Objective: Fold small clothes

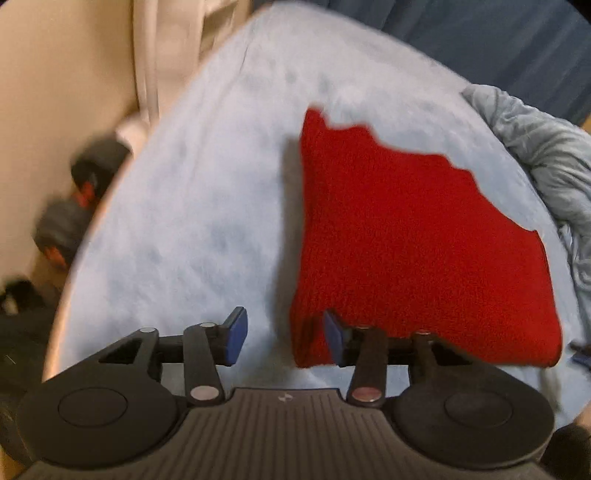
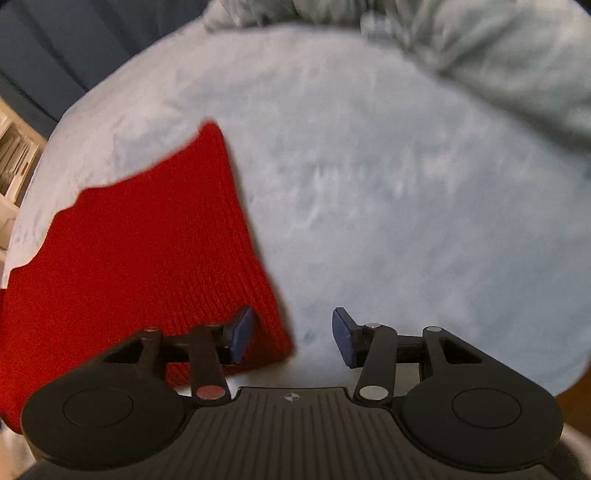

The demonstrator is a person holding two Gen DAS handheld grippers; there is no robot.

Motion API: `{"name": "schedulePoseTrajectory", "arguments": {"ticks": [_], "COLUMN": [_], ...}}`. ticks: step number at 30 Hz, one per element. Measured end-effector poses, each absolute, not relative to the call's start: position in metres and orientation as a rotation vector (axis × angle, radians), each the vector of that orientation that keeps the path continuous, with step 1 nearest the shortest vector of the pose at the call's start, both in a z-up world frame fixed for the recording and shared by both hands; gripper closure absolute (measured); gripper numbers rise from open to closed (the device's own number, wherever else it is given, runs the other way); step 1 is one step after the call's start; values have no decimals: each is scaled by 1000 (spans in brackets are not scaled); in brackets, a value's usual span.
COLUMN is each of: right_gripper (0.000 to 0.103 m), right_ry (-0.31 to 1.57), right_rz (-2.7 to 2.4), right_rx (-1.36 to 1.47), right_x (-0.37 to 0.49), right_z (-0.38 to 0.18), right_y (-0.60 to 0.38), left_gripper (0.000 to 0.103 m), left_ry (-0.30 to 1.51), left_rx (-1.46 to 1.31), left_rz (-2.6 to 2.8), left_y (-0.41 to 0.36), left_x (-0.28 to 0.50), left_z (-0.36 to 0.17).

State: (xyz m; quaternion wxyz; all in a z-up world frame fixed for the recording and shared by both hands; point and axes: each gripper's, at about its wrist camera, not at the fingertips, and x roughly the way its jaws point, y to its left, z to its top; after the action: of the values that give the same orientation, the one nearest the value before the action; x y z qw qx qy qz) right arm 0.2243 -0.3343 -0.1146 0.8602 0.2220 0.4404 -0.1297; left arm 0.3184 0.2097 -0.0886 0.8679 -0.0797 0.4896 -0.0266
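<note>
A red knitted garment point(image 1: 406, 236) lies folded and flat on the pale blue fleece blanket point(image 1: 207, 206). In the left wrist view my left gripper point(image 1: 284, 338) hovers over the garment's near left corner, open, with the corner's edge under the gap and neither pad pressing it. In the right wrist view the same red garment point(image 2: 140, 251) fills the left half. My right gripper point(image 2: 293, 338) stands open above its near right corner, its left pad over the knit and its right pad over the blanket point(image 2: 388, 206).
A crumpled grey-blue cloth point(image 1: 546, 162) is heaped at the blanket's right edge, and the same heap of cloth point(image 2: 480, 62) runs along the top right of the right wrist view. Dark shoes point(image 1: 74, 206) lie on the floor left of the bed. A dark blue curtain point(image 1: 480, 33) hangs behind.
</note>
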Motion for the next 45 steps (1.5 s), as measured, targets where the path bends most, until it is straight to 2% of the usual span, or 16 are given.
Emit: {"name": "schedulePoseTrajectory", "arguments": {"ticks": [4,7,10,13,15,21,24,25,26,27,31,33,35,38,40,45], "right_gripper": [57,60,64,65,65,59,59,55,53,53,51,51,49,39,31,27], "right_ry": [832,800,839,944,844,868,878,900,918,937,975,929,868,787,733,664], "right_rz": [-30,122,177,187,222,225,89,5,-62,-116,-250,-215,-159,-85,-53,7], "right_rx": [357,260,170,7,-84,-38,61,128,177,236,324,369,393,372,307,182], "right_x": [234,252,270,274,258,241,229,226,224,219,184,162,145,124,109,73], "right_z": [-84,-83,-106,-157,-168,-143,-136,-136,-137,-138,-125,-104,-82,-48,-30,-10], "right_y": [-275,-216,-174,-148,-144,-176,-229,-255,-275,-298,-340,-336,-321,-286,-261,-217], "left_gripper": [50,45,45,46,46,47,46,45,44,30,26,17,14,2,0,0], "left_ry": [977,1005,1072,1097,1042,1040,1013,1011,1016,1031,1028,1007,968,944,911,868], "left_rx": [-191,-152,-63,37,67,-103,-170,-172,-168,-138,-46,-65,-69,-73,-49,-1], "left_rz": [-198,-256,-215,-194,-235,-242,-166,-132,-103,-48,69,69,69,26,3,-42], "left_y": [156,104,74,72,76,118,154,165,176,186,212,218,210,187,165,124], "left_x": [326,342,352,341,327,321,318,314,312,309,288,269,252,225,204,158], "left_z": [-67,-81,-114,-146,-148,-133,-125,-124,-121,-121,-113,-100,-84,-63,-48,-31]}}
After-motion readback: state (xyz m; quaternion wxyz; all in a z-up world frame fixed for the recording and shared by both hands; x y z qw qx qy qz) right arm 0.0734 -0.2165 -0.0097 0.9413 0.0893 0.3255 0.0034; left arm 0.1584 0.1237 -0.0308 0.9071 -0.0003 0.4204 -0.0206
